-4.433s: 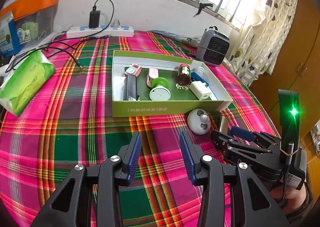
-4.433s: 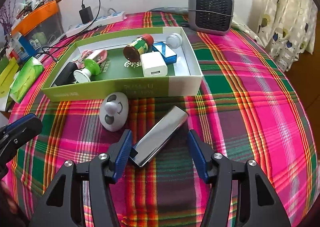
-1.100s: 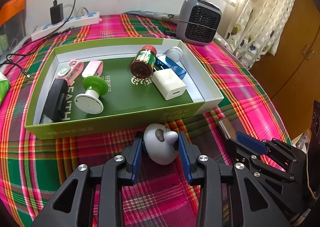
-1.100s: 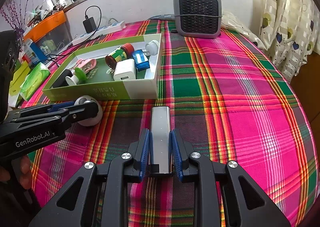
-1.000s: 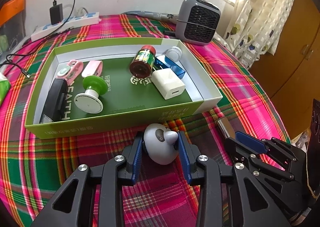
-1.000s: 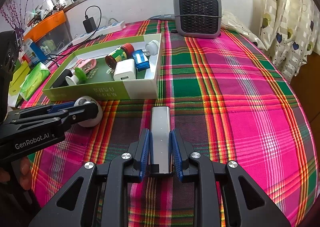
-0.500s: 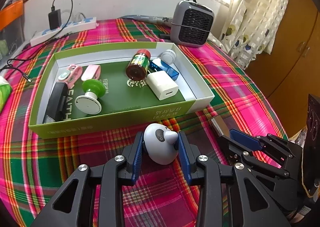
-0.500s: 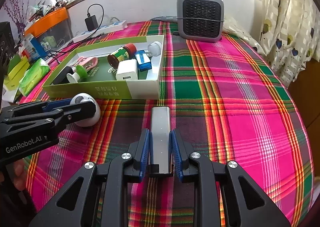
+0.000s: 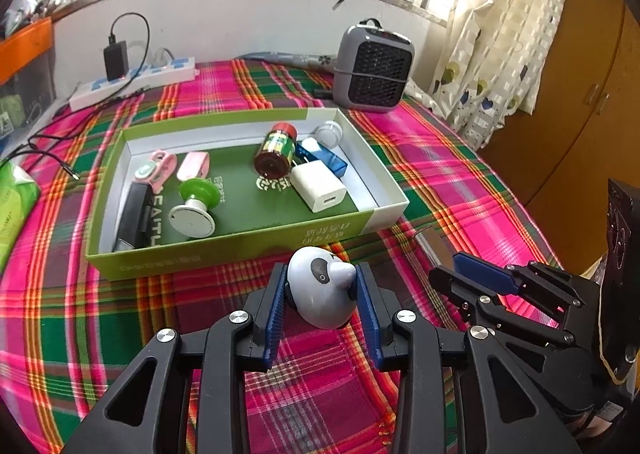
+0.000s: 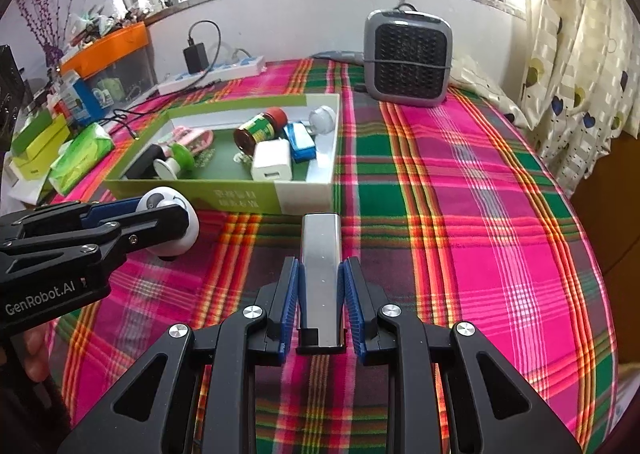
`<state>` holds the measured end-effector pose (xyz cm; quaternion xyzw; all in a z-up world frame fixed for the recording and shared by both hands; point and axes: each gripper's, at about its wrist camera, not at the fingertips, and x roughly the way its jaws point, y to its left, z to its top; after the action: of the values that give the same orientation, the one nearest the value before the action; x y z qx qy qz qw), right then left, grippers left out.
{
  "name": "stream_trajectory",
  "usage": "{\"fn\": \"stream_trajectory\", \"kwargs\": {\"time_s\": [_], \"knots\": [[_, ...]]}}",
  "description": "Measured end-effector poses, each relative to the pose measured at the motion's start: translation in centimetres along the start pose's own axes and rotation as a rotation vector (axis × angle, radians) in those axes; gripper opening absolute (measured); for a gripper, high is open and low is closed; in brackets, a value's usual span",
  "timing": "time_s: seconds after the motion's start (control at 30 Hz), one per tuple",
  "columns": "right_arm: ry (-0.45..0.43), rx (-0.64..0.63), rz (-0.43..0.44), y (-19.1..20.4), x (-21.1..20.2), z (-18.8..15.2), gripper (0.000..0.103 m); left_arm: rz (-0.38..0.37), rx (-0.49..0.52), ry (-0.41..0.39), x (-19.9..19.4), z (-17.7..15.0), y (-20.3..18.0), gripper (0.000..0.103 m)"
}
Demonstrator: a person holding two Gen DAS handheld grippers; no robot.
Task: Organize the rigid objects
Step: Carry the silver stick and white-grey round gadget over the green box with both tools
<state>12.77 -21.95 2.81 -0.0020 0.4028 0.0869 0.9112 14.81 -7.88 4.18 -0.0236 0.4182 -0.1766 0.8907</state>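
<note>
My left gripper clamps the round toy and my right gripper the silver bar, both just outside the green box's near wall, next needing lifting over it.

Inside the green box: two pink clips, one brown jar, one white charger, one blue case, one green-handled stamp, one black device. Just outside it: one panda toy, one silver bar.
</note>
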Motion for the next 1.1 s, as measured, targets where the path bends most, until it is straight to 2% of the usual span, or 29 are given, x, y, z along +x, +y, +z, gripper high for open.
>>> {"fn": "stream_trajectory", "kwargs": {"time_s": [0.67,1.1], "knots": [[-0.064,-0.058,0.076,2.5,-1.9,3.4,0.024,0.037,-0.015,-0.092,-3.9,1.2,2.6,0.032],[-0.049,-0.087,0.137,3.5,-0.3,6.2,0.024,0.066,-0.048,-0.118,-4.2,4.0,5.6,0.032]]}}
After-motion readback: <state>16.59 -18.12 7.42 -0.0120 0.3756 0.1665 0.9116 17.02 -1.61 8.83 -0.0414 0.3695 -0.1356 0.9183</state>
